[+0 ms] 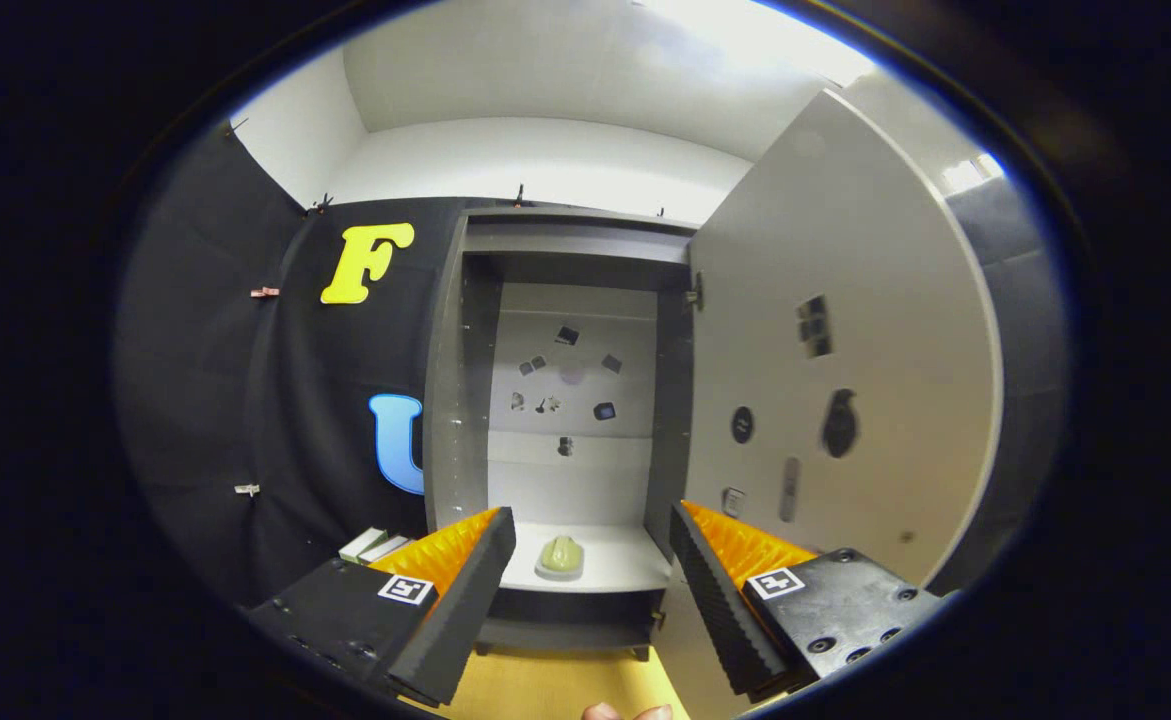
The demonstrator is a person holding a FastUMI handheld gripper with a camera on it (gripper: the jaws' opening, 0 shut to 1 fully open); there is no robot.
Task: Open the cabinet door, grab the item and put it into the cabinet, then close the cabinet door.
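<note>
Item point(561, 556), pale green, possibly a small soft object (too small to tell), sits on the cabinet point(465, 400) lower shelf point(625, 565), beyond the claw point(590, 560). Claw fingers stand spread apart, holding nothing. Cabinet door point(845, 350) stands swung wide open on the right. Placement step looks done; the next move calls for reaching the door's edge and pushing it closed.

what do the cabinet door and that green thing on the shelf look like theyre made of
Cabinet door: probably laminated board, smooth matte grey, flat with clean edges. Green item, beyond the open claw: possibly soft plastic or rubber, rounded and dull; too small to tell.
</note>
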